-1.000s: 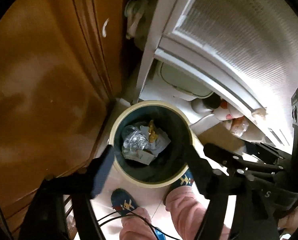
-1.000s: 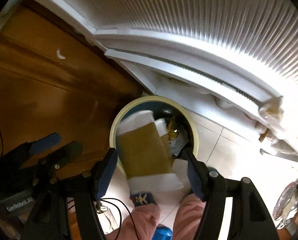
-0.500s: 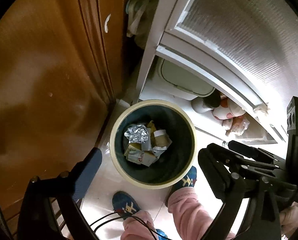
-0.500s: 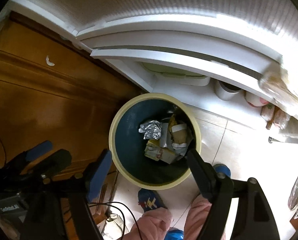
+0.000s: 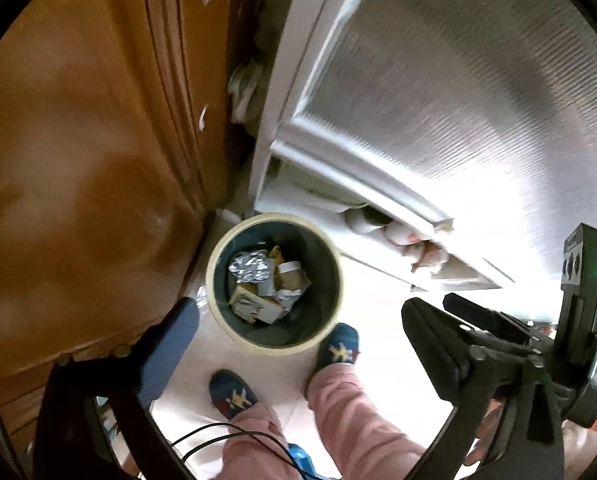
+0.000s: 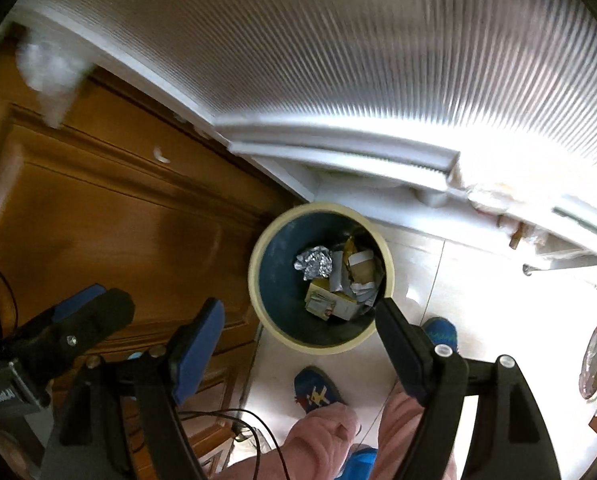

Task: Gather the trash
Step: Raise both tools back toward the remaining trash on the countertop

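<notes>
A round bin with a cream rim [image 5: 234, 330] [image 6: 258, 304] stands on the tiled floor. Inside lie crumpled foil [image 5: 248, 266] [image 6: 314, 262], a brown and white packet [image 5: 290, 278] [image 6: 360, 266] and other wrappers. My left gripper [image 5: 298, 332] is open and empty, high above the bin's near side. My right gripper [image 6: 298, 334] is open and empty, also high above the bin. The left gripper also shows at the left of the right wrist view [image 6: 86, 312]. The right gripper's fingers [image 5: 478, 314] show at the right of the left wrist view.
A wooden cabinet [image 5: 78, 180] [image 6: 118, 220] stands left of the bin. A white ribbed-glass door [image 5: 458, 100] [image 6: 358, 60] runs behind it. The person's blue slippers [image 5: 338, 348] [image 6: 316, 390] and pink trouser legs stand by the bin. A black cable [image 5: 226, 432] hangs near.
The brown and white packet left my right gripper and now lies in the bin. Both grippers have risen away from the bin, which looks smaller now.
</notes>
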### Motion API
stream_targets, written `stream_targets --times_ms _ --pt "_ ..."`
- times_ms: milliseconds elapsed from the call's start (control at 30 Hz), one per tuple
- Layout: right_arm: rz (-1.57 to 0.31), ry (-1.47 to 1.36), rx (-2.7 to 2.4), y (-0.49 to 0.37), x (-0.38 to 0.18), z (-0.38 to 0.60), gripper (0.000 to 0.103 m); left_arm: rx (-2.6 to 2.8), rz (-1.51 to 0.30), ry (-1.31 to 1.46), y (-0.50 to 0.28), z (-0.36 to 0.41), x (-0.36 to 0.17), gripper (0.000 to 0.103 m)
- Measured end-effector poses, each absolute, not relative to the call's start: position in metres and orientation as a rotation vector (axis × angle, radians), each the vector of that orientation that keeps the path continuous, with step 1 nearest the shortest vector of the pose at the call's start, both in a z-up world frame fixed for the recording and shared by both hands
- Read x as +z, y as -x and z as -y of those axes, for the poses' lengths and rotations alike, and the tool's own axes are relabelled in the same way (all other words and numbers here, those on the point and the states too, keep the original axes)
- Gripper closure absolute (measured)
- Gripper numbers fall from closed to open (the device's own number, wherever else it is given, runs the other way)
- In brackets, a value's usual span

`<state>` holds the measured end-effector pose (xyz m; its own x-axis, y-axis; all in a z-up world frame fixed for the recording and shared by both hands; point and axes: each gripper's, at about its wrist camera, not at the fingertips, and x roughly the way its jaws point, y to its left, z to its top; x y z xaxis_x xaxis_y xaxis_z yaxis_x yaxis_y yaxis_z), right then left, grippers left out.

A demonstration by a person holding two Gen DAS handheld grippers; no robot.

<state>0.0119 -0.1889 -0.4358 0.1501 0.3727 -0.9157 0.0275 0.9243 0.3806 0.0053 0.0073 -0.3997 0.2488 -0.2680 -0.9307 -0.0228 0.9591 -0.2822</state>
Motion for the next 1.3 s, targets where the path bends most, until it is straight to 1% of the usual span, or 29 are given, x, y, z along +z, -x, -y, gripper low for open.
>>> stream_targets --times_ms 167,400,533,833,933,1033,1200,1300 --pt "-1.344 -0.283 0.266 -0.004 -0.371 0.193 0.025 -0.205 -1.274 0.244 0.005 0.002 -0.335 0.001" --pt "-1.264 -0.293 0.273 0.003 -0.283 0.206 0.025 -0.264 -1.182 0.203 0.012 0.009 -0.236 0.001" --pt "-1.18 -0.289 0.272 0.005 -0.228 0.214 0.025 -0.298 -1.103 0.18 0.013 0.01 -0.181 0.001" --pt "-0.997 -0.268 0.27 0.006 -0.125 0.222 0.025 -0.354 -0.894 0.111 0.013 0.01 -0.07 0.001" --pt "-0.922 -0.26 0.267 0.004 -0.088 0.223 0.025 -0.362 -0.823 0.102 0.013 0.011 -0.039 0.001" --pt "-0.873 -0.238 0.254 -0.002 -0.063 0.226 0.025 -0.374 -0.772 0.106 0.008 0.012 -0.014 0.001" --pt "-0.788 -0.172 0.226 -0.011 -0.026 0.225 0.025 -0.389 -0.706 0.085 0.001 0.018 0.01 0.001" --pt "-0.757 -0.109 0.206 -0.025 -0.013 0.223 0.025 -0.39 -0.687 0.058 -0.013 0.026 0.023 0.001"
